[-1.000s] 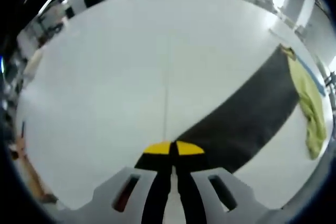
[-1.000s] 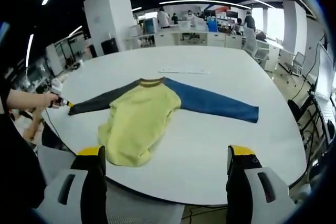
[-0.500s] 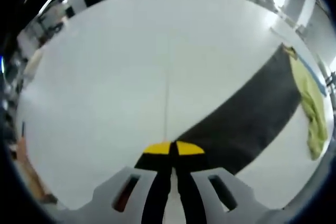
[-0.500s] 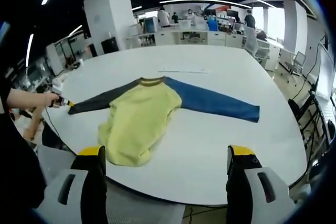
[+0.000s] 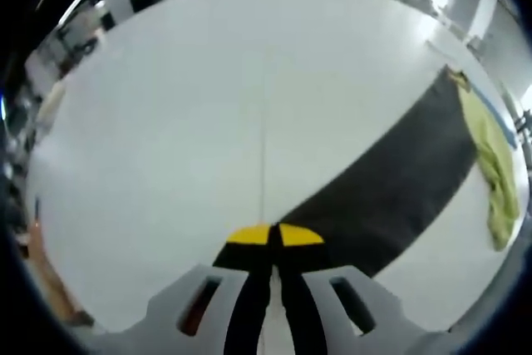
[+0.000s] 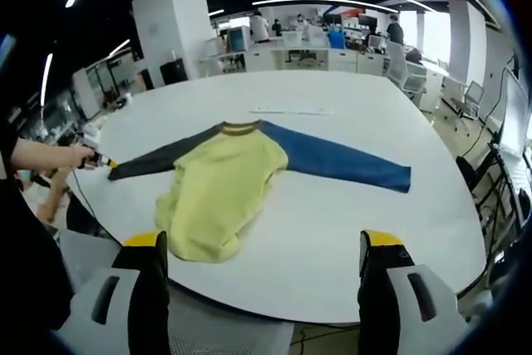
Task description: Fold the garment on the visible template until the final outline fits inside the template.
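Cuff of dark sleeve (image 5: 391,180) hidden under clamped left tongs (image 5: 274,236).

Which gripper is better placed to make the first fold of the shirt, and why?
Left. The left gripper is shut on the dark sleeve cuff, ready to carry it inward. The right gripper hangs open, short of the shirt.

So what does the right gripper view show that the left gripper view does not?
The right gripper view alone shows the blue sleeve stretched flat, the shirt collar, the right gripper with its jaws wide apart, and a hand bringing the left gripper to the cuff. The left gripper view alone shows the left gripper up close, jaws together at the cuff. Both show the white table, the dark sleeve and the yellow body.
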